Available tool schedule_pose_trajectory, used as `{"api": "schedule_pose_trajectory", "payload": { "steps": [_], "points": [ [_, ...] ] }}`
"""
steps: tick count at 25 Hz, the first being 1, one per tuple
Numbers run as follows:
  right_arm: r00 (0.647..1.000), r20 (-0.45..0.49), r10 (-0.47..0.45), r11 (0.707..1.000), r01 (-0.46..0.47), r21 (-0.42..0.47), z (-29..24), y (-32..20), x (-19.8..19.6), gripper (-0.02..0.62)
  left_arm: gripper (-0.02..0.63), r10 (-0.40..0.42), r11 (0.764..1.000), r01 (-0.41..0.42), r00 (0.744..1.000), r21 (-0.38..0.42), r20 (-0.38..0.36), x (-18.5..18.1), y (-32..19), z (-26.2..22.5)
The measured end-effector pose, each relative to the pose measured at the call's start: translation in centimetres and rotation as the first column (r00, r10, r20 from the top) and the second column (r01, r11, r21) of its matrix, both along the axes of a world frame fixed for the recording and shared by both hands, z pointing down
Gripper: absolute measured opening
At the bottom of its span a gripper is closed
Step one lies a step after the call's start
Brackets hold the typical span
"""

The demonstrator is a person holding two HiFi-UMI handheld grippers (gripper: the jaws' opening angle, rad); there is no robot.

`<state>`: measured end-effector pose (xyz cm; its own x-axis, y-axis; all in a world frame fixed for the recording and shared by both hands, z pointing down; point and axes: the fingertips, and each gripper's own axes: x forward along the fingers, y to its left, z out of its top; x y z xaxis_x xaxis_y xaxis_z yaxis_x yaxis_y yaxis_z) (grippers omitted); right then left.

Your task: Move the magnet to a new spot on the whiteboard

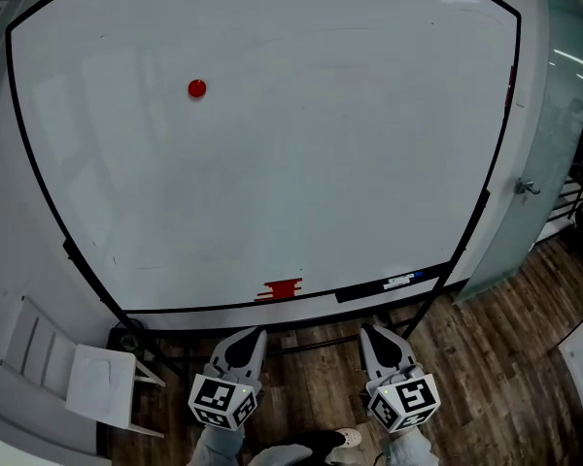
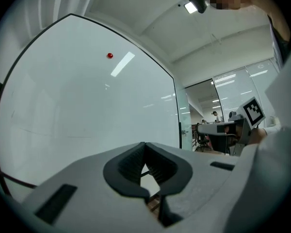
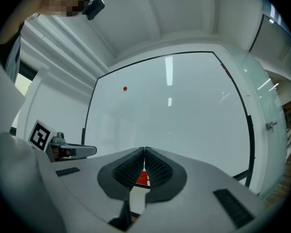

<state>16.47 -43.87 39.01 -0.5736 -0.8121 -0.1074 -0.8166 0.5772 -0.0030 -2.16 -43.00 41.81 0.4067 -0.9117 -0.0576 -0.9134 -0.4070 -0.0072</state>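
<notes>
One small round red magnet [image 1: 196, 88], upper-left on whiteboard [image 1: 350, 144]

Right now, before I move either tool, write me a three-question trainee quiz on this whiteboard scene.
1. True or false: the red magnet sits in the upper left area of the whiteboard, seen from the head view.
2. The left tool and right tool are: A) shut and empty; B) wide open; C) gripping the magnet.
3. Short answer: which tool is on the magnet's side of the board?

Key: 1 true; 2 A; 3 left.
</notes>
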Motion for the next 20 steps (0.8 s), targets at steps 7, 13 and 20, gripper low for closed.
{"api": "schedule_pose_trajectory", "payload": {
  "steps": [7,13,20],
  "points": [
    [1.000,-0.028,0.004,0.997,-0.006,-0.074,3.5,0.9,0.0,0.026,0.009,0.029,0.999,-0.029,1.000,-0.023,0.010,0.0,1.4,2.3],
    [0.999,-0.043,-0.011,0.997,0.008,-0.078,3.9,0.9,-1.0,0.026,0.009,0.040,0.999,-0.040,0.999,-0.018,0.025,0.2,1.1,2.6],
    [0.999,-0.039,-0.017,0.995,0.013,-0.101,4.5,0.8,-1.3,0.026,0.009,0.056,0.998,-0.055,0.998,-0.039,0.029,0.7,1.0,3.3]
  ]
}}
